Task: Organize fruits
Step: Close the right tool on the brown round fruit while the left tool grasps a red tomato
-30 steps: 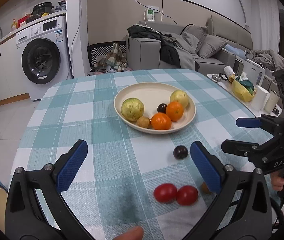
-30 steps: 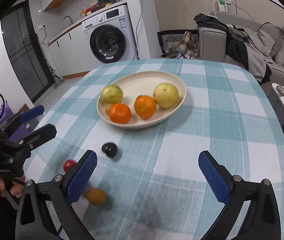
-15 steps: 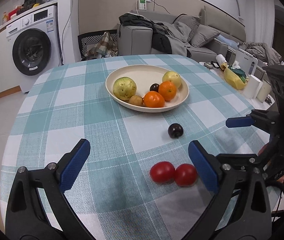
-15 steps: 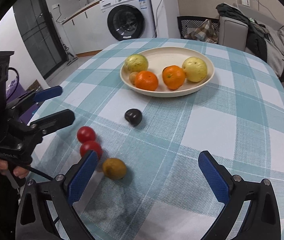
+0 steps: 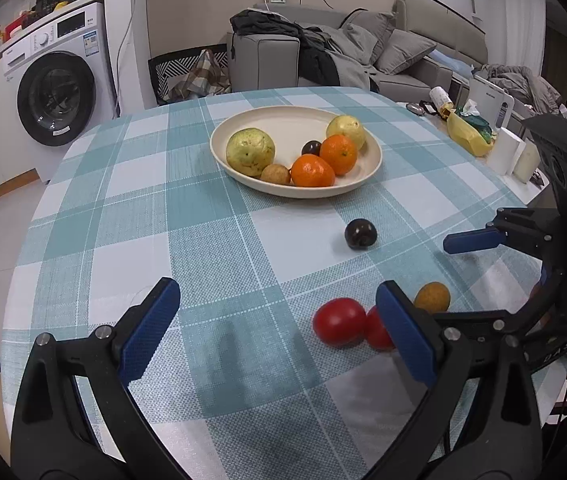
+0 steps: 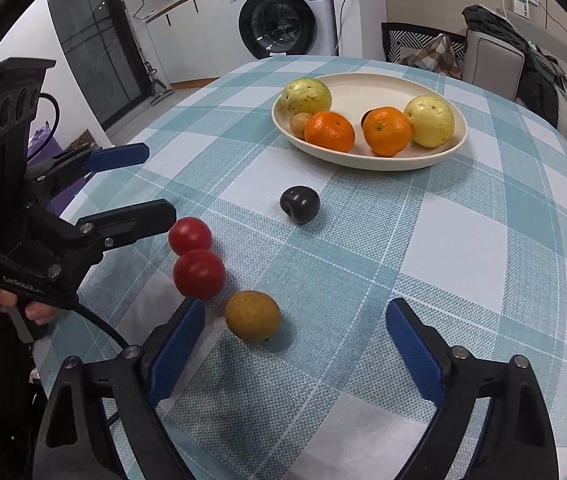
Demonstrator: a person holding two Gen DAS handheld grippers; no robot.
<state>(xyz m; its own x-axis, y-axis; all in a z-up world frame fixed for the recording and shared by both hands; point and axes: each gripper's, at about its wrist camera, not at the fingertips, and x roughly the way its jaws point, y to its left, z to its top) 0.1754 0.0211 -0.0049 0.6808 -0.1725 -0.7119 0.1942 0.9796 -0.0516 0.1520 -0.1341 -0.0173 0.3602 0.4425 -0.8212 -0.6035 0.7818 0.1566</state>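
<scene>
Nearest in the right wrist view: right gripper (image 6: 295, 344), blue pads apart and closing, nothing pressed between them, only checked tablecloth (image 6: 463, 248) under the gap. Just ahead of its left pad, a brown-yellow round fruit (image 6: 252, 315) lying on the cloth, not touched. Beside that, two red tomatoes (image 6: 198, 274), touching each other, in a line running away from the brown fruit.

Nearest in the left wrist view: left gripper (image 5: 275, 328), jaws wide apart, holding nothing. The nearer tomato (image 5: 339, 321) just inside its right pad, the second partly hidden behind that pad; the brown-yellow fruit (image 5: 432, 297) just beyond the pad. From the right wrist view, same gripper seen side-on at the left edge, fingers spread, a hand (image 6: 39, 312) on its grip below.

Farther out, alone on the cloth between the tomatoes and the dish: a dark plum (image 6: 300, 204), well apart from both grippers.

Farther still, near the table's middle: a shallow cream plate (image 6: 379, 84). Inside it: a large yellow-green guava (image 6: 306, 96) at one end, a paler guava (image 6: 429, 121) at the other, two oranges (image 6: 334, 131) side by side along the near rim, a small brown fruit (image 6: 299, 124) wedged between the first guava and an orange, and a small dark fruit (image 5: 311, 147) behind the oranges. Back half of the plate bare.

Beyond the table: a washing machine (image 6: 283, 8) and a grey sofa (image 5: 383, 56) draped with clothes.
</scene>
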